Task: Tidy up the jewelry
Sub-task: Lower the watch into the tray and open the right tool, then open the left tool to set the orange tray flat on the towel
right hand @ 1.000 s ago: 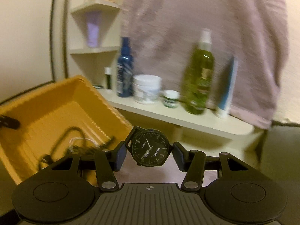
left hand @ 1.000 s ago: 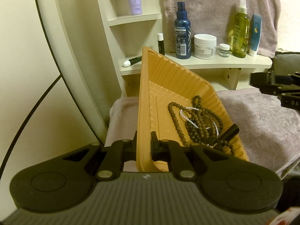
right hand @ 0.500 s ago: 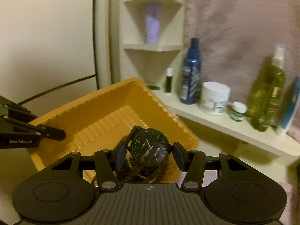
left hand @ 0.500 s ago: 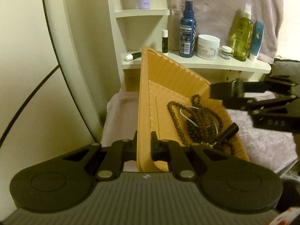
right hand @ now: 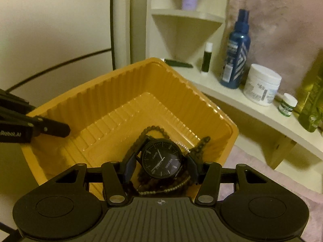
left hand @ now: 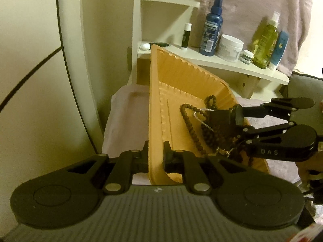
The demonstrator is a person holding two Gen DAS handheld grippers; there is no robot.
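"DAS" on right gripper (left hand: 226, 121), "Robot.AI" on left gripper (right hand: 66, 130)

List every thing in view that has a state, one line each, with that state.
Left gripper: jaws opening, yellow tray's wall between them.
Yellow tray: tilted, holding jewelry.
Right gripper: shut on the black watch, over the tray.
Black watch: held by its case, dial up.
Bead necklaces: piled inside the tray.
Silver chain: lying across the beads.
Blue spray bottle: upright, capped.
White jar: lid on.
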